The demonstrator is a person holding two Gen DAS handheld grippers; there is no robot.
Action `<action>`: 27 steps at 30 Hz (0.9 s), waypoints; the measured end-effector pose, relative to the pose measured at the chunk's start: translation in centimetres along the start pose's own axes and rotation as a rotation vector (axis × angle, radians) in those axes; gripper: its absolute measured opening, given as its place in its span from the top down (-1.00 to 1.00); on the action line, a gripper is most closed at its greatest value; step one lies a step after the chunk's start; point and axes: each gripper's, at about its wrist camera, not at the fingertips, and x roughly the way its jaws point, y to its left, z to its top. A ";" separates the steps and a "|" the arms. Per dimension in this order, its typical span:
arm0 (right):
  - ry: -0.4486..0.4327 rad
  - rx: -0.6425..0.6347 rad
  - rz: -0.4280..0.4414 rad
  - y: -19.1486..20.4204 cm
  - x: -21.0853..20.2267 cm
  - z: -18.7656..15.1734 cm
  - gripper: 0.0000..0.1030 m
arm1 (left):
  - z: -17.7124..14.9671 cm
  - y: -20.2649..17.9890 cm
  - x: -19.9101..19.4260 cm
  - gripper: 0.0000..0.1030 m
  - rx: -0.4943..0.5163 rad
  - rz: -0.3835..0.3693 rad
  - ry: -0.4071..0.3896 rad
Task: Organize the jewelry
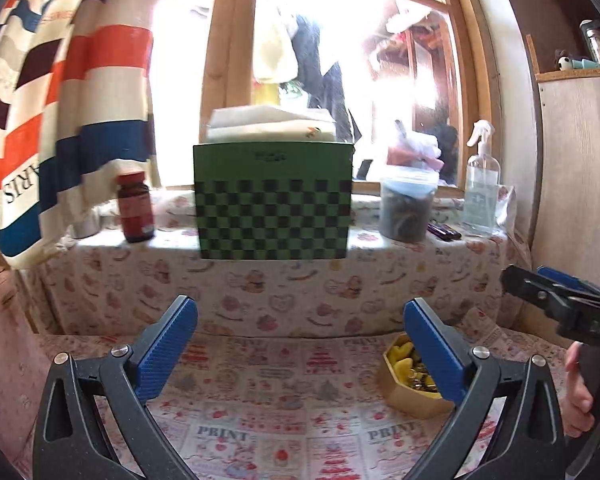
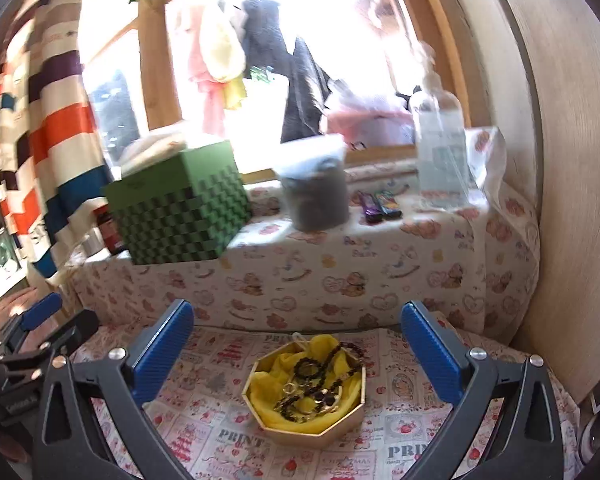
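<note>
Both grippers' jaws spread empty above the jewelry box (image 2: 306, 390), green checkered box (image 2: 178, 204) behind.

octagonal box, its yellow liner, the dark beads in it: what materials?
Octagonal box: looks like card or thin wood with a satin gold finish; flat walls, soft sheen. Yellow liner: crumpled fabric or tissue, matte, folded loosely. Dark beads: glossy round beads, possibly stone, glass or wood; cannot tell which. Gold-toned rings among them look metallic.
</note>
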 end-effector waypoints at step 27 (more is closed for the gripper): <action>-0.023 -0.076 -0.064 -1.1 1.7 -6.2 -1.00 | -5.9 0.6 2.7 -0.99 -0.022 0.109 0.034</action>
